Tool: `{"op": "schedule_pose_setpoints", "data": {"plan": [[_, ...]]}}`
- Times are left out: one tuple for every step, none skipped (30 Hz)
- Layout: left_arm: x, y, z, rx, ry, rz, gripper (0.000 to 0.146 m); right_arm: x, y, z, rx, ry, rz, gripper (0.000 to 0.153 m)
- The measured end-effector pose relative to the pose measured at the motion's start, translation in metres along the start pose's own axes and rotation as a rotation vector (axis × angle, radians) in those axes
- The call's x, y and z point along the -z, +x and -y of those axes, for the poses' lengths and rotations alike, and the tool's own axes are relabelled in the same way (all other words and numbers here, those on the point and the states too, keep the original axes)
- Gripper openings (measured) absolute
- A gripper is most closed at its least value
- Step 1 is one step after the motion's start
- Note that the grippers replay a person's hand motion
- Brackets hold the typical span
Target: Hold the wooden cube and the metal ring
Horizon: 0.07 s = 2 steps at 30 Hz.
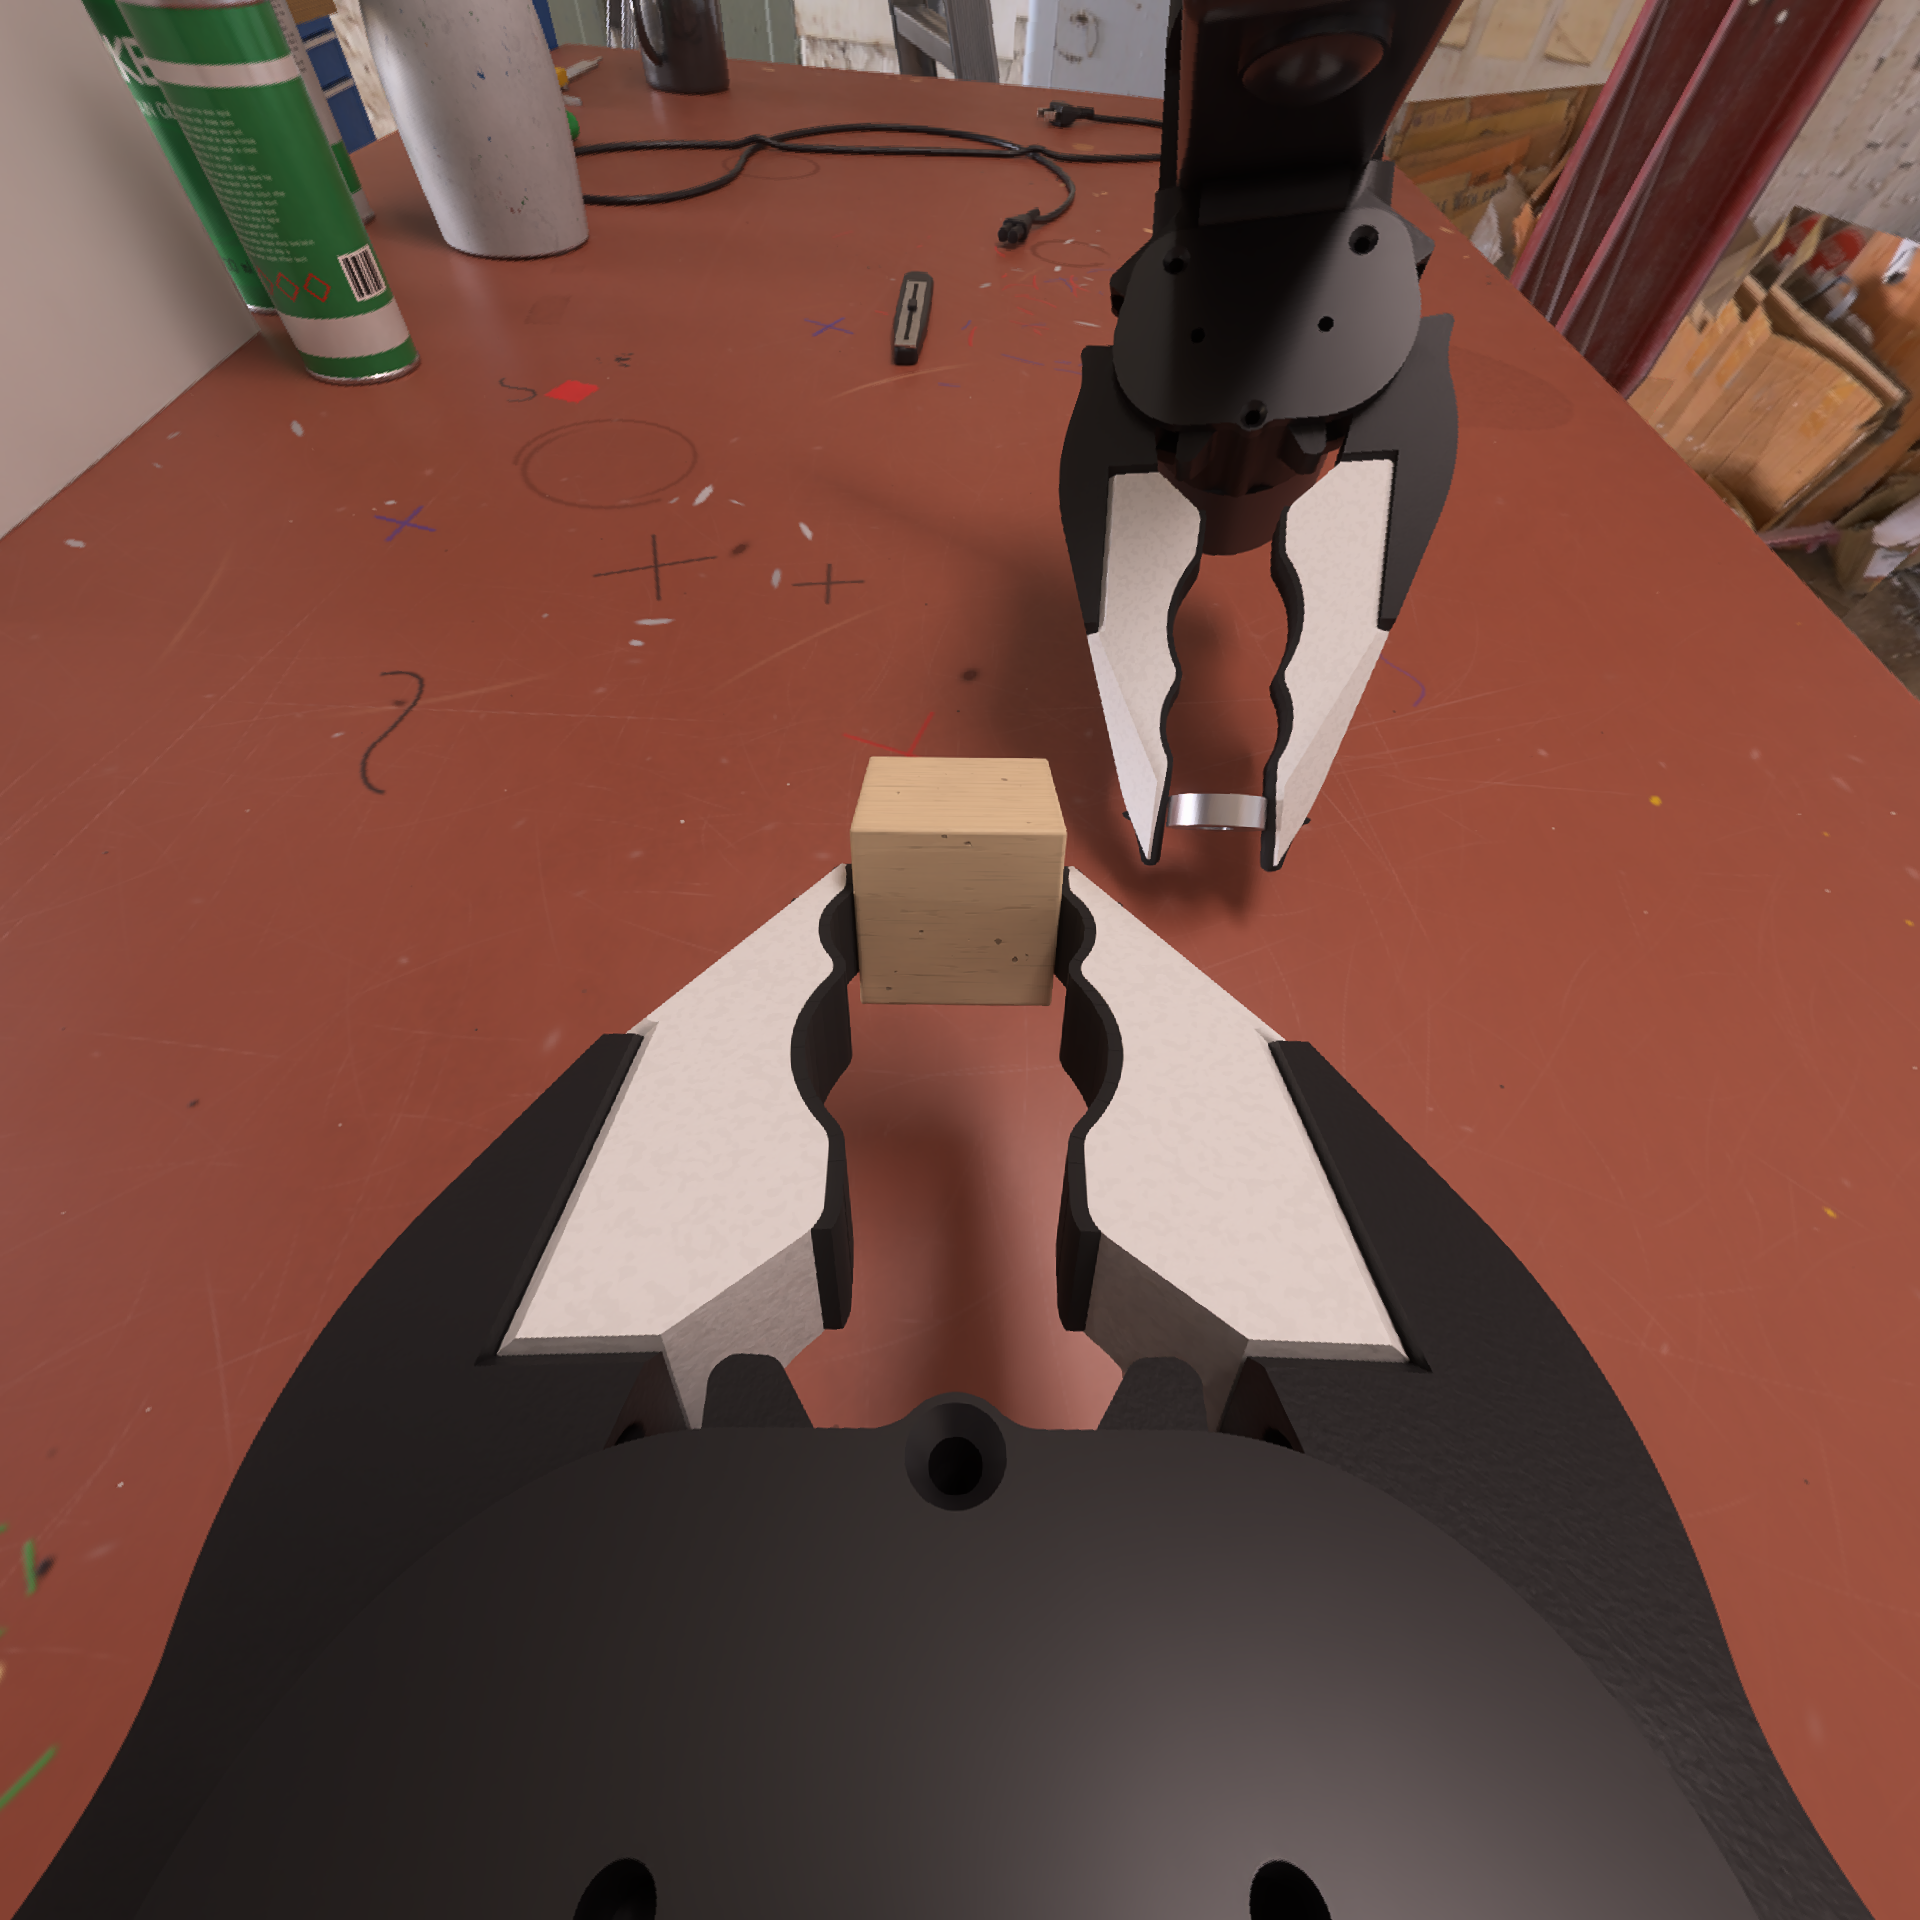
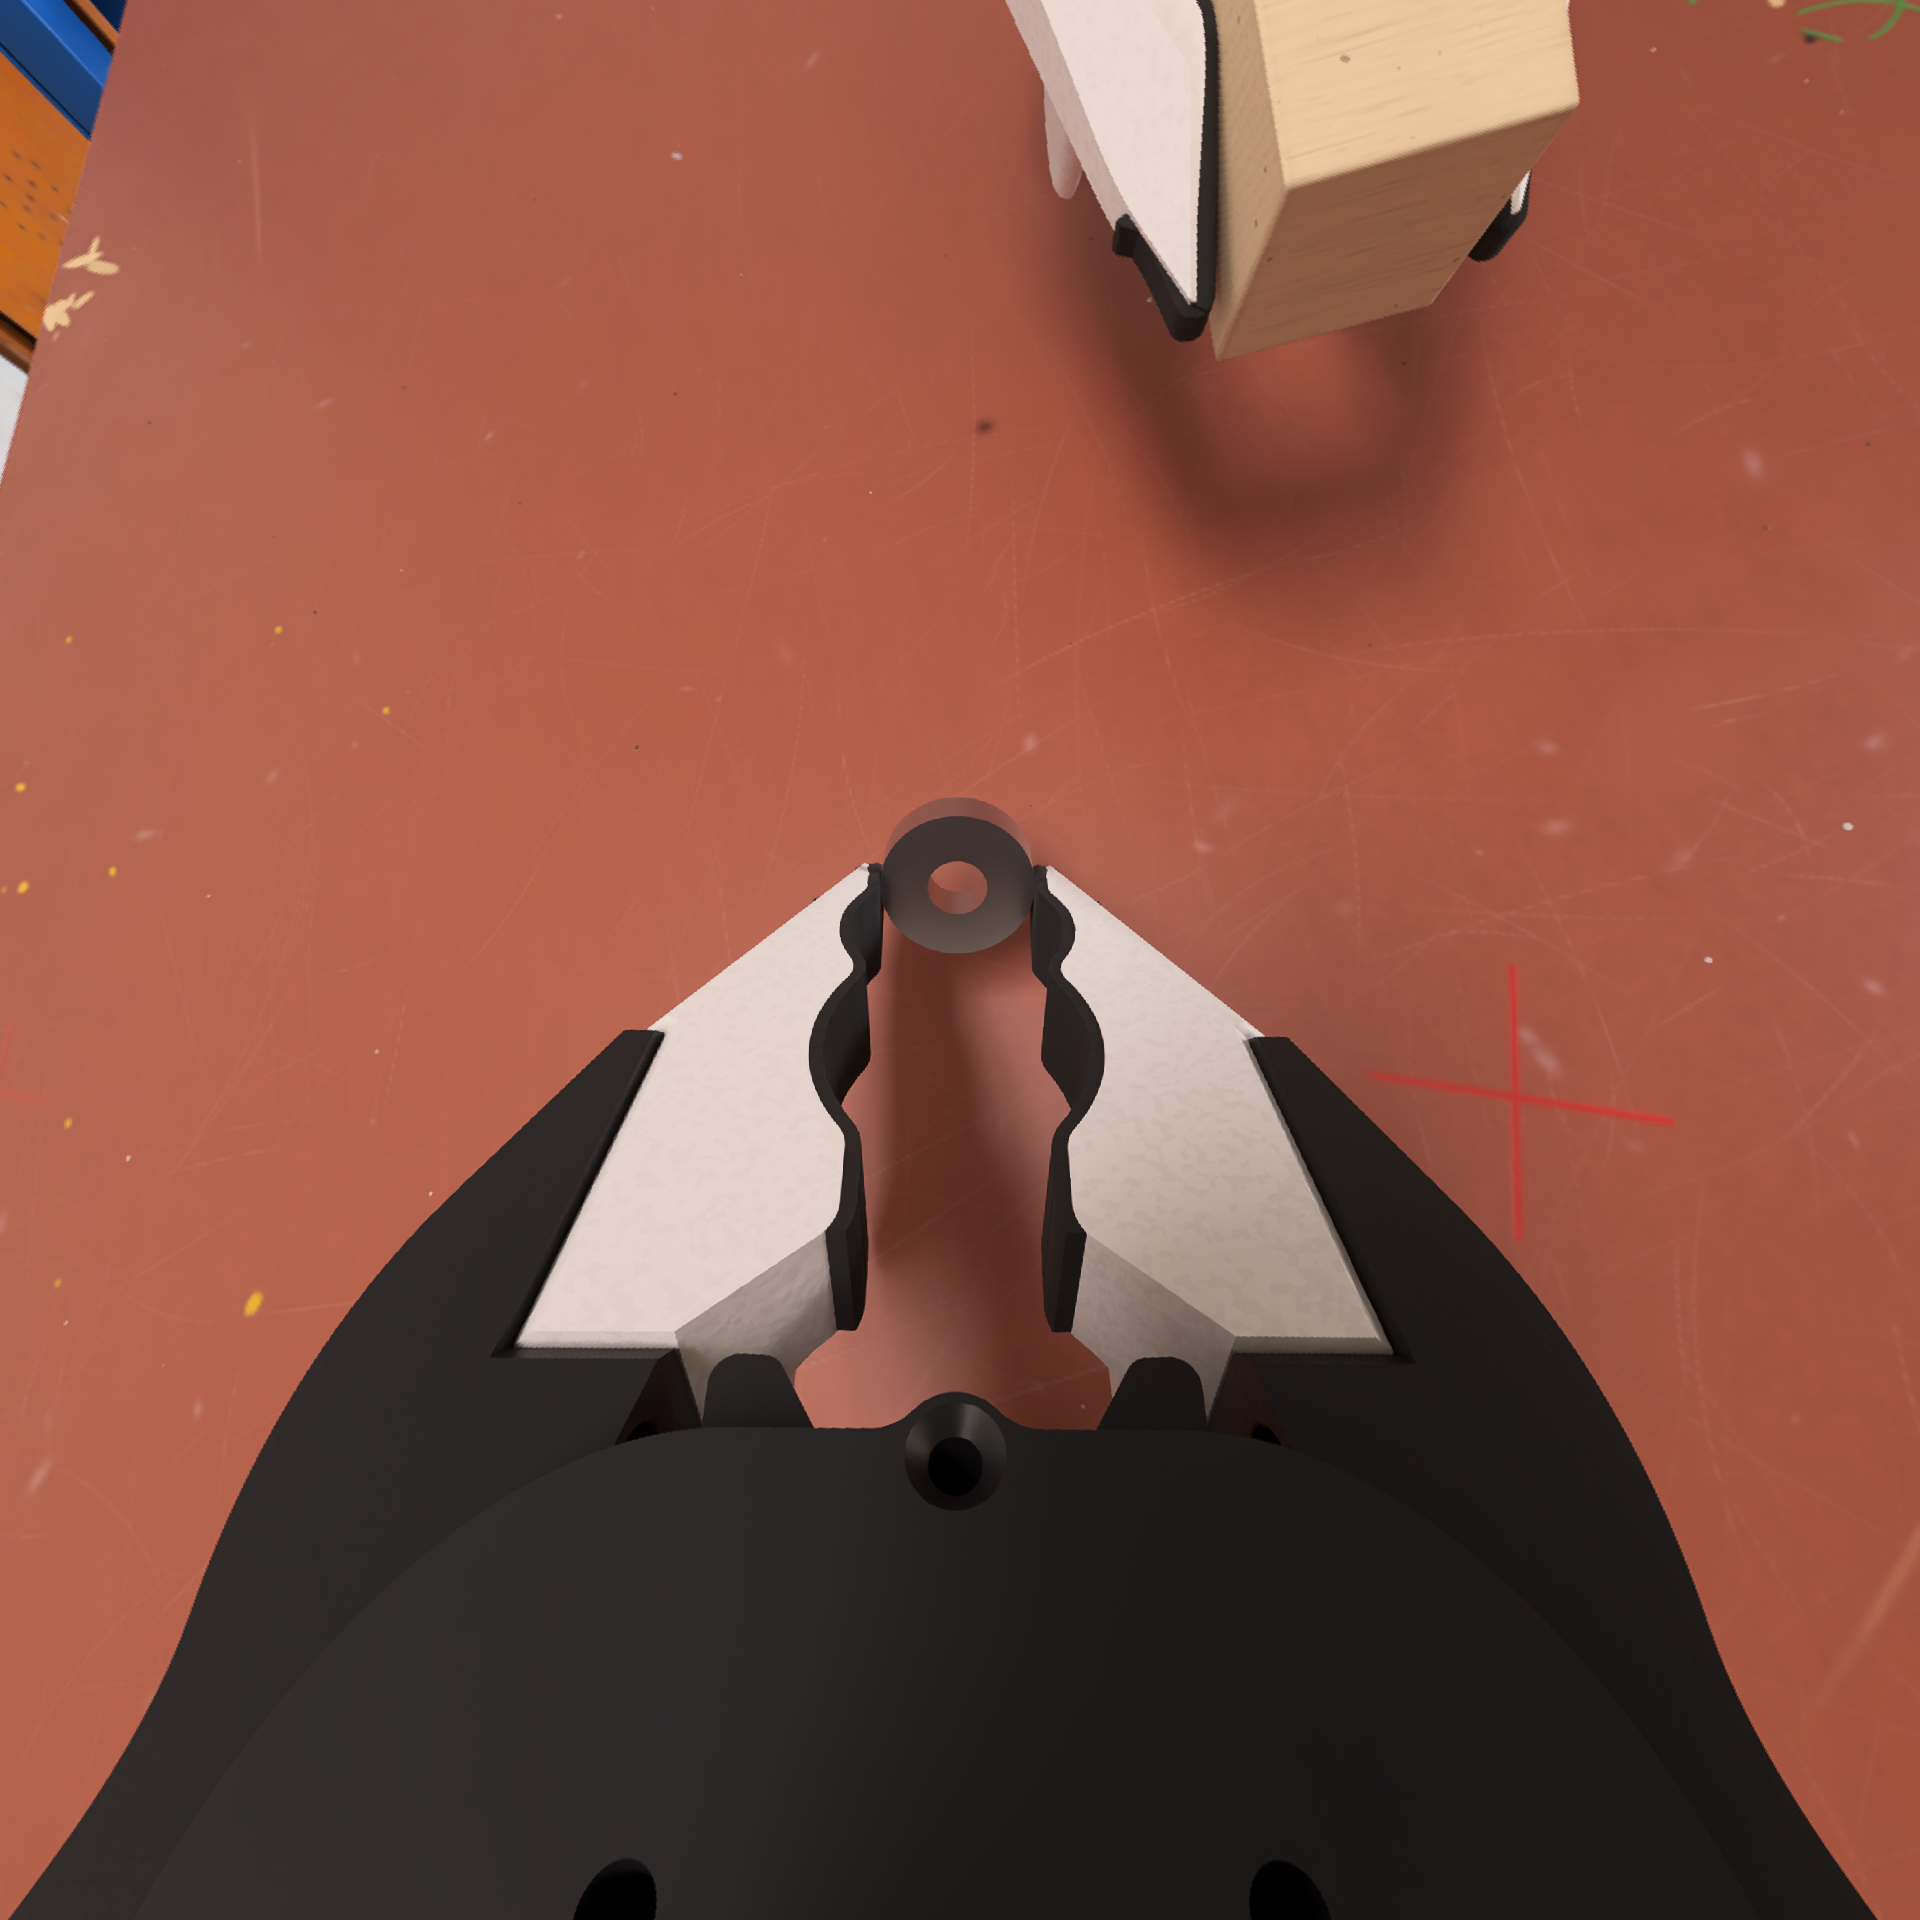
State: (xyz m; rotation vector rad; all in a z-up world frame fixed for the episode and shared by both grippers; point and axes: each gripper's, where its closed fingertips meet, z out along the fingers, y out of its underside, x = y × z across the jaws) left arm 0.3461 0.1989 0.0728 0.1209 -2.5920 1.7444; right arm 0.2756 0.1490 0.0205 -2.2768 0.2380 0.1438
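My left gripper (image 1: 958, 914) is shut on the light wooden cube (image 1: 956, 883), which sits between its fingertips above the red-brown table (image 1: 416, 935). My right gripper (image 1: 1214, 831) hangs point-down just right of the cube and is shut on the metal ring (image 1: 1214, 810), held flat between its tips. In the right wrist view the grey ring (image 2: 956, 888) is pinched between my right gripper's tips (image 2: 956, 894), hole facing the camera. The cube (image 2: 1382, 177) and the left gripper (image 2: 1320, 260) show at the top right, lifted, with a shadow on the table below.
At the far left stand green spray cans (image 1: 270, 208) and a white cylinder (image 1: 488, 125). A black cable (image 1: 831, 145) and a small black tool (image 1: 911, 317) lie at the back. Cardboard boxes (image 1: 1766, 395) sit beyond the right edge. A red cross (image 2: 1515, 1096) marks the table.
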Motion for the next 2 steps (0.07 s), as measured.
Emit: {"op": "schedule_pose_setpoints", "data": {"plan": [[-0.0001, 0.0, -0.0001, 0.0, 0.0, 0.0, 0.036, -0.0002, -0.0005, 0.0004, 0.001, 0.002, 0.003, 0.028], [-0.0001, 0.0, -0.0001, 0.0, -0.001, 0.0, 0.036, -0.0002, -0.0005, 0.0006, 0.003, 0.002, 0.001, 0.028]]}}
